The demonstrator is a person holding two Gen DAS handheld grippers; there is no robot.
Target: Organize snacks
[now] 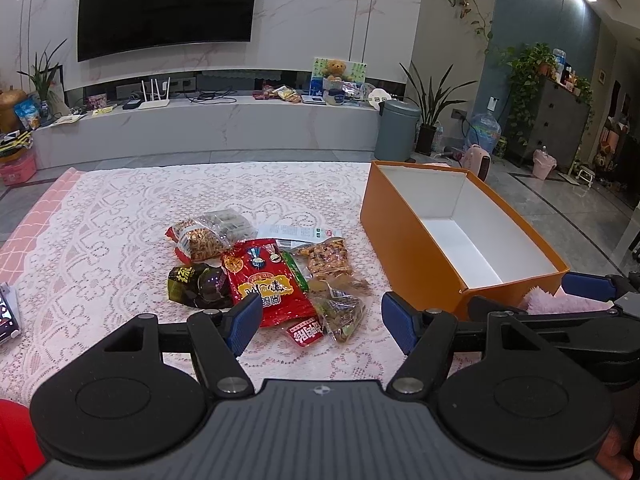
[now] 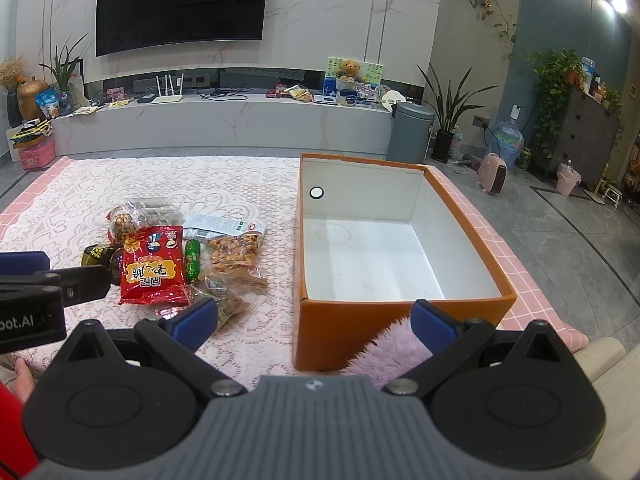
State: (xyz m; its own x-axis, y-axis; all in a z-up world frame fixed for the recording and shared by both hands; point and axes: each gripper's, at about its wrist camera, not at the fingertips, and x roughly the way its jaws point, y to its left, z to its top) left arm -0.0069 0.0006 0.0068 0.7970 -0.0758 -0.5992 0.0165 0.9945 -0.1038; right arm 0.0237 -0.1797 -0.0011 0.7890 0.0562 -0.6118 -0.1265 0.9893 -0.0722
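A pile of snack packets lies on the lace tablecloth (image 1: 120,220). It holds a big red packet (image 1: 268,280) (image 2: 154,270), a clear bag of nuts (image 1: 328,258) (image 2: 236,254), a dark packet (image 1: 196,286) and several others. An empty orange box (image 1: 404,240) (image 2: 360,332) with a white inside stands to the right of the pile. My left gripper (image 1: 316,322) is open and empty, just short of the pile's near edge. My right gripper (image 2: 316,320) is open and empty, in front of the box's near left corner.
A fuzzy lilac cloth (image 2: 384,352) lies against the box's near wall. A phone (image 1: 6,312) lies at the table's left edge. Beyond the table are a TV console (image 1: 220,120), a grey bin (image 1: 396,128) and potted plants.
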